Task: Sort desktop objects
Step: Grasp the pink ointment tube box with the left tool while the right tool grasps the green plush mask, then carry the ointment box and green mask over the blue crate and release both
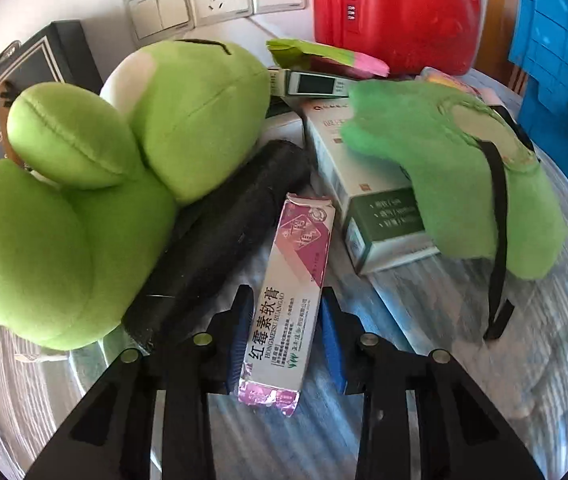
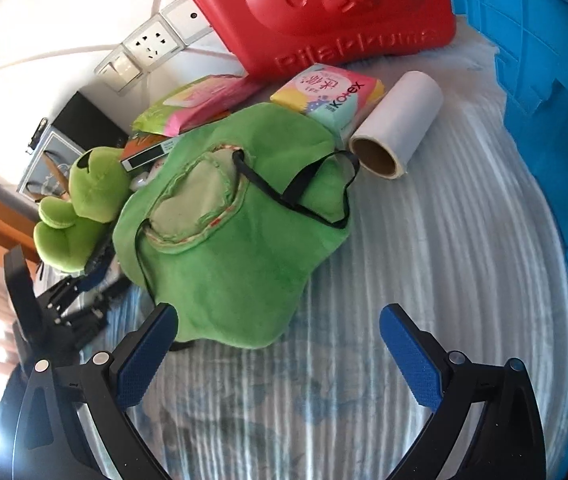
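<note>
While a blue bin [image 2: 543, 120] fills the right edge of the right wrist view, a red plastic case [image 2: 323, 12] with a bear face stands at the back against the wall, wall sockets [image 2: 152, 46] just left of it. Table [image 2: 423, 260] is covered with a pale ribbed cloth. Green plush toy [image 1: 84, 184] lies left in the left wrist view, partly over a black cylinder [image 1: 224, 224]. Green fabric eye mask [image 2: 224, 248] with black strap lies mid-table, draped over a white-and-green carton [image 1: 363, 200]. White paper roll [image 2: 395, 124] sits right of the mask, tube end facing the camera, touching a Kotex pack [image 2: 331, 92]; pink-green wipes pack [image 2: 200, 104] further left. Dark box [image 1: 24, 92] stands behind the plush. Ointment box [image 1: 284, 304], white and purple with Chinese print, lies on the cloth beside the black cylinder. Left gripper [image 1: 287, 336] jaws sit on both long sides of the ointment box, blue pads against it, clenched on it. Right gripper [image 2: 280, 356] jaws spread wide, nothing between them but cloth; left finger [image 2: 144, 356] just touches or overlaps the mask's lower edge, can't tell which.
</note>
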A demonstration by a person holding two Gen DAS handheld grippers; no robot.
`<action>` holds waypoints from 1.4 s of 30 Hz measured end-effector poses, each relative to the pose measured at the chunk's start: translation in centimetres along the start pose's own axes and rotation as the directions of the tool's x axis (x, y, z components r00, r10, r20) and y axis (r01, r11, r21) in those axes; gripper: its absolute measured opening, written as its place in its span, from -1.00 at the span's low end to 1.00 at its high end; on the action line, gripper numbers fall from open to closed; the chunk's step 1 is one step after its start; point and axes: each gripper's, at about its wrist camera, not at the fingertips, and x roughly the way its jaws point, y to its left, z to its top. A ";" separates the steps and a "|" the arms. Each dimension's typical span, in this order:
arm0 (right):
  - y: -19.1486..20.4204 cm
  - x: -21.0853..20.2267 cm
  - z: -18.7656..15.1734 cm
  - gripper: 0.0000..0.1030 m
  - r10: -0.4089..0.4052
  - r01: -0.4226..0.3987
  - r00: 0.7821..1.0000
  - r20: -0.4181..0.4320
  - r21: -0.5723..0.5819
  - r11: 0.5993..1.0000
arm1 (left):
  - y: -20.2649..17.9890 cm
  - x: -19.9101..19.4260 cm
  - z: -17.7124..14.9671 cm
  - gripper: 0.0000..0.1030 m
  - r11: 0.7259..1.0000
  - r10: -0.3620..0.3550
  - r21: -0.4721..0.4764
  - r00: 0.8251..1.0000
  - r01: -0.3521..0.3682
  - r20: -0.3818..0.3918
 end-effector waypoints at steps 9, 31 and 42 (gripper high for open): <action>-0.1 4.3 0.0 0.99 0.142 -0.135 0.987 -0.074 0.103 0.986 | -1.9 -1.0 -0.7 -0.46 0.999 0.004 0.044 1.000 -0.004 0.010; 11.5 -13.1 -1.4 -0.76 0.052 0.082 0.951 0.303 -0.414 0.907 | -4.5 -15.0 -2.0 -0.46 0.988 0.148 0.020 0.966 -0.156 0.214; 11.1 -33.0 -8.7 -0.76 0.038 0.170 0.828 0.559 -0.315 0.934 | -14.7 -30.2 2.5 -0.46 0.980 0.099 0.103 0.865 -0.171 0.492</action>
